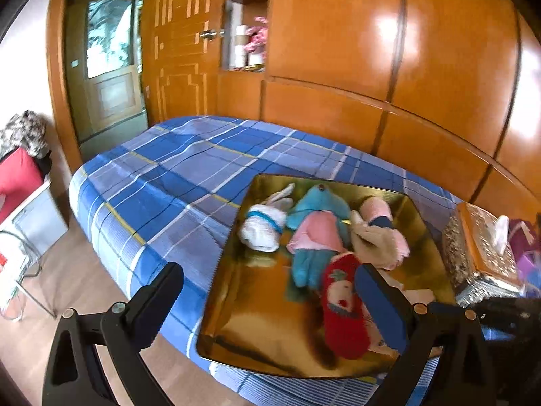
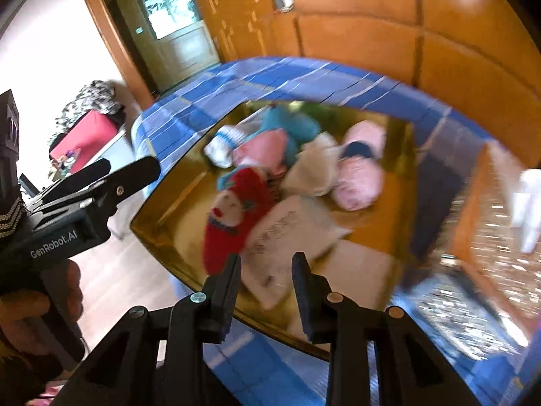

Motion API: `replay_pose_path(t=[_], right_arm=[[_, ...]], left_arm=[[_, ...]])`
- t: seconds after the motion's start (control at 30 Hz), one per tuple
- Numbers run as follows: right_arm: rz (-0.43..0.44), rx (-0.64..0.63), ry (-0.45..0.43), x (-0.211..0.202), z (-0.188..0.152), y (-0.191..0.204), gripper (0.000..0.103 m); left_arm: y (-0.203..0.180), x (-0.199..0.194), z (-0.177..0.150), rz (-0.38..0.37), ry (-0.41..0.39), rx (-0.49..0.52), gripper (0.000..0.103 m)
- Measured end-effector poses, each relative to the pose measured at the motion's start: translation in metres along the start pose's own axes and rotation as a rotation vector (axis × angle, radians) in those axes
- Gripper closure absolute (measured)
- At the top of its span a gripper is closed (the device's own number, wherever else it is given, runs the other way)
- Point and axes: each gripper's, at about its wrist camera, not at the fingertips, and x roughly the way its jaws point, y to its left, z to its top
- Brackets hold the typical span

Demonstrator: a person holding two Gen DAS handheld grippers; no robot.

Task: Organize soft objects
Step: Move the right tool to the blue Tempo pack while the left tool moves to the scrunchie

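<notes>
In the glossy gold tray, fuzzy socks lie heaped.

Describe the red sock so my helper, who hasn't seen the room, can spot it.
On the blue plaid bed sits a shiny gold tray of soft things. The red sock lies at its near side, the only red piece, with a cartoon face on it.

Right gripper hovers jaws apart over the gold tray's near edge, red sock just ahead (frame blurred), left gripper off to the side.
</notes>
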Motion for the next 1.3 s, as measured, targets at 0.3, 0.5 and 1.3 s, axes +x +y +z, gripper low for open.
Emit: replay_pose_path(t=[0.3, 0.5, 1.3], right_arm=[[-0.143, 0.008, -0.144, -0.069, -0.011, -0.033, 0.072], [-0.212, 0.024, -0.246, -0.122, -0.019, -0.062, 0.072], [-0.728, 1.153, -0.313, -0.242, -0.215, -0.410, 0.065]], left_arm=[[-0.042, -0.014, -0.008, -0.093, -0.008, 0.121, 0.001], [-0.063, -0.017, -0.015, -0.153, 0.011, 0.178, 0.001], [-0.216, -0.068, -0.028, -0.524, 0.032, 0.559, 0.001]])
